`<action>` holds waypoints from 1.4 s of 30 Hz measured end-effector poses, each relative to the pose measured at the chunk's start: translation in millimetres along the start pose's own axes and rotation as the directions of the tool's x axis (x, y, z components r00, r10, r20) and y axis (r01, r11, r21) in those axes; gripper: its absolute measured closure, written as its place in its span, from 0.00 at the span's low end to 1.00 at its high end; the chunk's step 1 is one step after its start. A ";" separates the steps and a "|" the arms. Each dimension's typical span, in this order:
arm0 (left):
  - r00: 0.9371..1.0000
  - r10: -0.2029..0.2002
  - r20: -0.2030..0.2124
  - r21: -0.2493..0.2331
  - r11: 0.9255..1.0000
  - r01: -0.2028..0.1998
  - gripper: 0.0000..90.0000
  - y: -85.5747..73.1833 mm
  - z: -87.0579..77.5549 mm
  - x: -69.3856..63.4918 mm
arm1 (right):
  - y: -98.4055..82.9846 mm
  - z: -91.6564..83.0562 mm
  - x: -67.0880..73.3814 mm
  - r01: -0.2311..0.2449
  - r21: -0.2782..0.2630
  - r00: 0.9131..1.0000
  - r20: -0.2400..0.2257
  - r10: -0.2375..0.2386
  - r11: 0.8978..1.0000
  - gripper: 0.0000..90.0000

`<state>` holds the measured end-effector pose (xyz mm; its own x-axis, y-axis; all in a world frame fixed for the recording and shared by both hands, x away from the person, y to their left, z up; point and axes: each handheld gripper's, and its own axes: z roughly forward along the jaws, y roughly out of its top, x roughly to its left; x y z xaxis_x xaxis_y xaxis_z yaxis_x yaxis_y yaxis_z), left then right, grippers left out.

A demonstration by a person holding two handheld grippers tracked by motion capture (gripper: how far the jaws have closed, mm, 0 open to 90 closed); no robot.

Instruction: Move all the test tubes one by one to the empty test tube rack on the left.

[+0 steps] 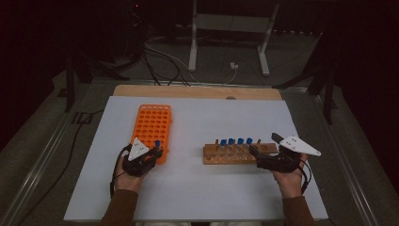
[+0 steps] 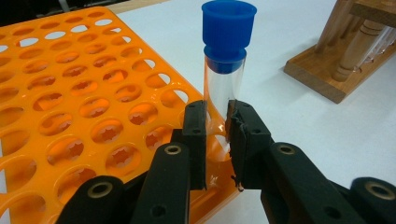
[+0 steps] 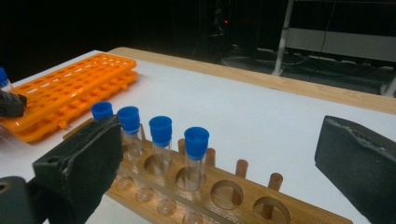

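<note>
My left gripper is shut on a clear tube with a blue cap, held upright at the near right corner of the orange rack. The jaws hide the tube's lower end. A wooden rack lies mid-table with several blue-capped tubes standing in its left holes; its right holes are empty. My right gripper stands open at the wooden rack's right end, its jaws wide on either side of the rack with nothing gripped.
Both racks rest on a white sheet over a wooden table. The wooden rack's end lies to the right of the held tube. Beyond the table's far edge are a metal stand and cables on a dark floor.
</note>
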<state>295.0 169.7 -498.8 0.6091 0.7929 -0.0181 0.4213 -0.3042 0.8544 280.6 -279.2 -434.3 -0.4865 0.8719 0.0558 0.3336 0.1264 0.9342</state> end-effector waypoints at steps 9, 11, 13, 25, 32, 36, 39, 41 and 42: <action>1.000 -0.023 0.005 -0.014 1.000 0.023 0.76 -2.1 -1.2 1.2 | -1.9 1.8 -1.4 0.000 0.006 1.000 0.002 0.000 1.000 0.01; 1.000 -0.030 -0.008 -0.012 0.999 0.030 0.70 -1.9 -2.0 1.1 | -2.3 2.3 -1.2 0.000 0.006 1.000 0.001 0.000 1.000 0.01; 0.999 -0.040 -0.018 -0.010 0.999 0.040 0.60 -1.5 -3.1 1.2 | -2.6 2.5 -0.5 0.001 0.007 1.000 -0.001 -0.001 1.000 0.01; 0.992 -0.120 -0.048 -0.089 0.989 0.115 0.18 6.0 -30.4 8.0 | -6.9 7.6 -4.3 -0.008 0.030 1.000 0.000 0.008 1.000 0.02; 0.984 -0.144 -0.105 -0.135 0.982 0.129 0.01 6.4 -51.1 12.7 | -12.4 15.9 -4.2 -0.001 0.068 0.999 -0.037 0.003 0.998 0.12; 0.982 -0.147 -0.115 -0.143 0.981 0.130 0.01 5.3 -57.9 13.7 | -15.8 23.0 -3.6 0.010 0.092 0.999 -0.041 -0.006 0.996 0.21; 0.979 -0.166 -0.117 -0.156 0.977 0.147 0.01 4.9 -58.2 16.0 | -17.3 28.2 -1.9 0.028 0.116 0.999 -0.031 -0.024 0.993 0.42; 0.978 -0.175 -0.117 -0.162 0.975 0.155 0.01 4.8 -57.8 16.5 | -18.5 31.0 -0.3 0.048 0.125 0.998 -0.048 -0.042 0.991 0.53; 0.978 -0.175 -0.118 -0.160 0.975 0.155 0.01 4.6 -57.4 16.5 | -18.9 32.1 0.4 0.056 0.128 0.998 -0.044 -0.051 0.990 0.57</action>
<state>268.5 211.7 -465.4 0.4427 0.8904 -0.1057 0.3980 -0.0895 0.9130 300.0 -266.0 -463.3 -0.5382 0.8425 0.0237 0.4063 0.2347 0.8831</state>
